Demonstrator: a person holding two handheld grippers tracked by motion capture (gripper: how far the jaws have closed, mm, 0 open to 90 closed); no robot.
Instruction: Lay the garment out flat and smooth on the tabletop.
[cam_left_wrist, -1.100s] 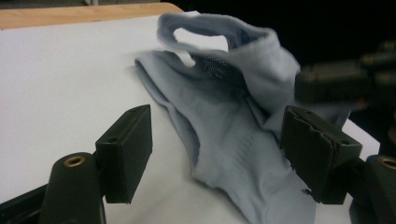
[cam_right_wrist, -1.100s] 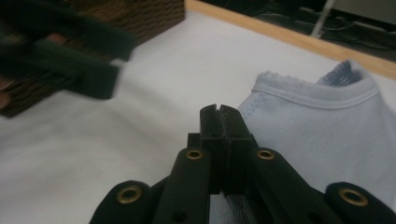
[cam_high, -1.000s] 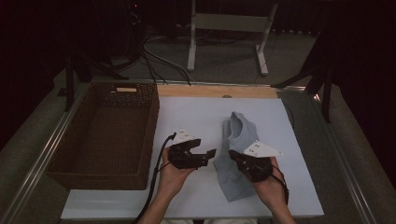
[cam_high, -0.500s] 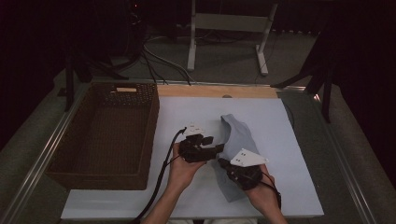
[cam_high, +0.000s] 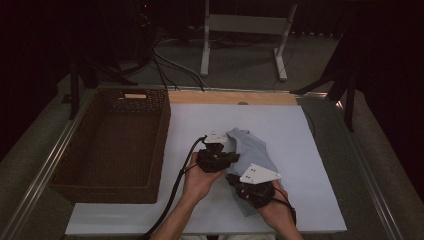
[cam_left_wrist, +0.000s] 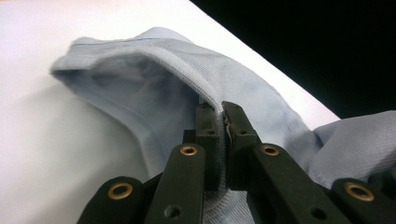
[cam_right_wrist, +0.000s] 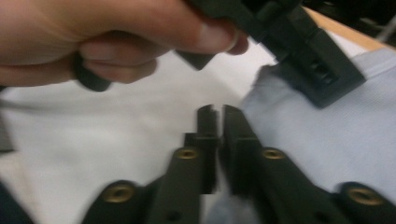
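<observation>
A light blue garment (cam_high: 253, 150) lies crumpled on the white table board (cam_high: 305, 150). My left gripper (cam_high: 231, 157) reaches its left edge. In the left gripper view the jaws (cam_left_wrist: 220, 111) have just been closing and now pinch a ribbed fold of the garment (cam_left_wrist: 154, 70). My right gripper (cam_high: 234, 179) sits just in front, over the garment's near end. Its jaws (cam_right_wrist: 219, 112) have just been opening and stand a narrow slit apart, with nothing pinched at the tips and the garment (cam_right_wrist: 327, 140) under them. Beyond them are the other hand (cam_right_wrist: 116, 28) and the left gripper (cam_right_wrist: 308, 51).
A dark wicker basket (cam_high: 162, 120) stands along the board's left side, with a small pale item at its far end. A wooden strip (cam_high: 235, 97) borders the far edge. A black cable (cam_high: 175, 185) trails from the left gripper toward the front.
The left gripper has moved right to the garment's edge and closed on it. The right gripper has shifted left and nearer the front edge. The garment's far end has been drawn leftward.
</observation>
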